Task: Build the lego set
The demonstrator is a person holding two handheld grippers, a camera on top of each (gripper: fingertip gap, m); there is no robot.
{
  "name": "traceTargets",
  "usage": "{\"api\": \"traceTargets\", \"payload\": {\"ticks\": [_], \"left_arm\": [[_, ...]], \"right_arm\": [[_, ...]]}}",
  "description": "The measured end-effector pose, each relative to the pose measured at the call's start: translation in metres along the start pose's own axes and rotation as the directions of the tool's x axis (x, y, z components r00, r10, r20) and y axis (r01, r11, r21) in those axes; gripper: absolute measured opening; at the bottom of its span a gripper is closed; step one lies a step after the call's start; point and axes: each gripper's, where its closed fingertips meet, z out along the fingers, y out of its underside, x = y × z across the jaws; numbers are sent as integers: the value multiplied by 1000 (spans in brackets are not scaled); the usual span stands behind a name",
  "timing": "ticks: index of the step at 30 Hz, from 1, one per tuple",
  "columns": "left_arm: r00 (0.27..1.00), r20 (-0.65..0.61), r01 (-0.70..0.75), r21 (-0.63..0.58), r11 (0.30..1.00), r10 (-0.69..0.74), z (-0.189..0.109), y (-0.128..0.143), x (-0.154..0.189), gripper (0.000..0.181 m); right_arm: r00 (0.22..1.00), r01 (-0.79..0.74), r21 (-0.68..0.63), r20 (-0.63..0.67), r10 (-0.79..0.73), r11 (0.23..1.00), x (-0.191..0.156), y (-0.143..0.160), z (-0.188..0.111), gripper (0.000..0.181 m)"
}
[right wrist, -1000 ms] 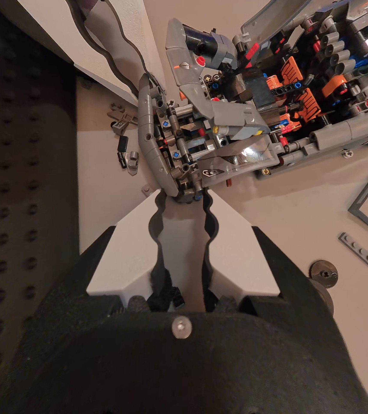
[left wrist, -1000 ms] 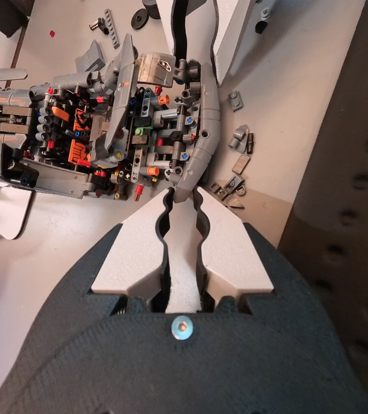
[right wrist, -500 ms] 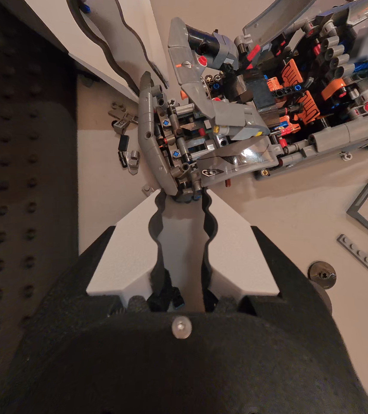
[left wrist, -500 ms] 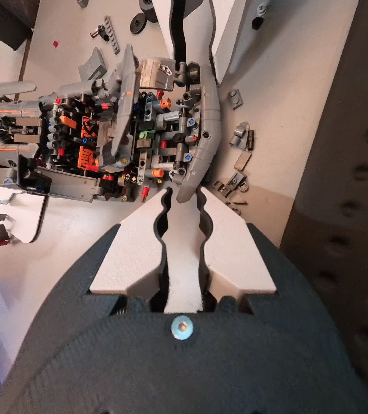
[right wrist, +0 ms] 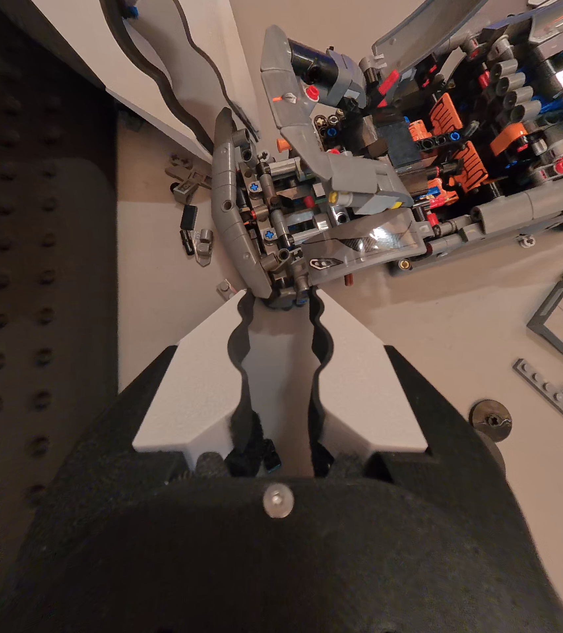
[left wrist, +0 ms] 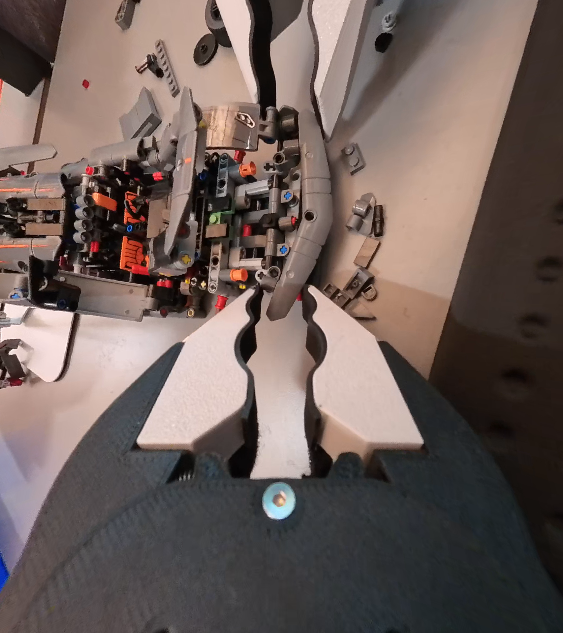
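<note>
A: We see the lego model (left wrist: 156, 222), a dense grey build of pinned beams with orange, red and blue connectors, lying on the matte pale table (left wrist: 101, 370). Its end is a smooth curved grey bumper panel (left wrist: 310, 212).

B: Our left gripper (left wrist: 281, 294), with white wedge-shaped fingers (left wrist: 211, 370) lined by wavy black pads, stands slightly spread around the bumper's lower tip; we cannot tell if the pads touch it.

A: The right gripper (right wrist: 278, 296) has the same white wedges in a rough black printed shell. Its tips bracket the model's other corner (right wrist: 283, 291) and seem to pinch it, though we cannot tell for sure.

B: Small loose grey pieces (left wrist: 364, 219) lie just beside the bumper, against a dark dimpled foam mat (left wrist: 530, 308). A studded grey plate (right wrist: 554, 394) and a black round disc (right wrist: 490, 419) lie apart on the right.
</note>
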Motion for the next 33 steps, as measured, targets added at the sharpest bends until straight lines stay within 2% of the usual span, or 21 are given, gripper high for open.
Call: {"api": "traceTargets", "payload": {"ticks": [6,11,17,21,24,26,33], "left_arm": [[1000,-4,-15,11,1000,15,-7,-10,-2,29],[1000,-11,-27,7,1000,27,-4,-12,0,30],[990,7,-137,-41,990,138,-1,-25,0,37],[978,-4,-210,-27,977,210,0,-48,2,26],[981,-64,-184,-45,982,181,9,-56,8,32],[978,-53,-208,-84,975,204,17,-52,6,36],[970,-71,-238,-87,967,233,27,-58,14,38]], "right_arm": [[1000,2,-1,0,-2,1000,0,0,0,30],[1000,1,-1,-2,-1,1000,0,0,0,31],[1000,1,-4,-4,-1,1000,1,1,0,31],[1000,4,-1,-1,-4,1000,0,1,1,31],[1000,6,0,0,-6,1000,0,1,1,31],[1000,7,-1,-1,-7,1000,0,1,1,32],[1000,10,-1,-1,-10,1000,0,1,2,31]]}}
